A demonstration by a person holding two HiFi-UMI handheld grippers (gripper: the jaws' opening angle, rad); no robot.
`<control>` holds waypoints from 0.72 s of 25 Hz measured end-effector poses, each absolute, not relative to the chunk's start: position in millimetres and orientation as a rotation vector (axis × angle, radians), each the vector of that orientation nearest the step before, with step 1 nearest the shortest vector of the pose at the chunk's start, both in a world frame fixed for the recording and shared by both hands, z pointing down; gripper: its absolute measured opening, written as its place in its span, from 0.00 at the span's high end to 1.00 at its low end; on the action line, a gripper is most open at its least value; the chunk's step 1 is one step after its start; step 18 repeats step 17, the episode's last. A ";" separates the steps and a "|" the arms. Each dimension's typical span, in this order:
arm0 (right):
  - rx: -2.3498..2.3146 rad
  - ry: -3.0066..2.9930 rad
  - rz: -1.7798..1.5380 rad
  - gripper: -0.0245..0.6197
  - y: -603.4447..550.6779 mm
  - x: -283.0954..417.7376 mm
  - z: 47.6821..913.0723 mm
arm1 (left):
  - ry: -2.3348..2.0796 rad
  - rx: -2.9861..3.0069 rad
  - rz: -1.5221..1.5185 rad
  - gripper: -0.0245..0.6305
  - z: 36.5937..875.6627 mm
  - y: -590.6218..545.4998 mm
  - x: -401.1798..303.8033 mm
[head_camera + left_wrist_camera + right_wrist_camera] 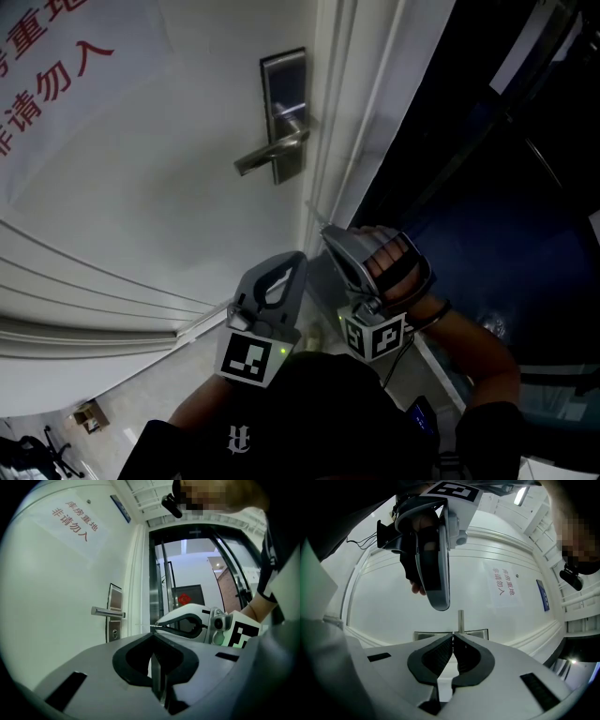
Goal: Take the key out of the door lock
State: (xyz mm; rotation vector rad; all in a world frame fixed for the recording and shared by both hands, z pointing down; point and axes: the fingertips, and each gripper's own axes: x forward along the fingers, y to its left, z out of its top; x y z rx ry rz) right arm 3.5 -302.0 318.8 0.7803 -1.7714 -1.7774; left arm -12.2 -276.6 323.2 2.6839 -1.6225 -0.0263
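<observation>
left gripper (299, 256): pressed together, nothing between
right gripper (326, 230): pinching thin key (146, 625) at tips
door lock (284, 112): well apart from both

Door (169, 187) is smooth white paint with a low sheen. Lock plate (283, 80) and lever handle (267, 153) are brushed metal, dull silver. The paper sign (56, 56) is faintly glossy. Left gripper (298, 255) and right gripper (325, 230) have matt grey plastic shells. The right's black pads (440, 656) are ribbed and look rubbery. Key (319, 214) shows as a thin bare-metal sliver. The black glove (398, 267) looks like cloth.
</observation>
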 end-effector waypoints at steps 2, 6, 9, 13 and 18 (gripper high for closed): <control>0.777 -1.773 -1.776 0.93 -302.3 2.3 318.9 | -1.626 2.685 -0.034 0.96 321.8 -276.9 -13.0; 0.759 -1.780 -1.774 0.93 -301.4 -1.5 321.3 | -1.646 2.681 -0.054 0.96 318.3 -275.1 -17.3; 0.751 -1.781 -1.781 0.93 -301.8 -3.0 318.6 | -1.652 2.678 -0.043 0.96 318.0 -275.2 -18.4; 0.751 -1.778 -1.790 0.93 -305.2 -4.9 315.5 | -1.654 2.672 -0.049 0.96 315.7 -277.4 -20.0; 0.734 -1.776 -1.799 0.93 -307.7 -6.9 315.4 | -1.655 2.666 -0.061 0.96 315.3 -280.5 -20.7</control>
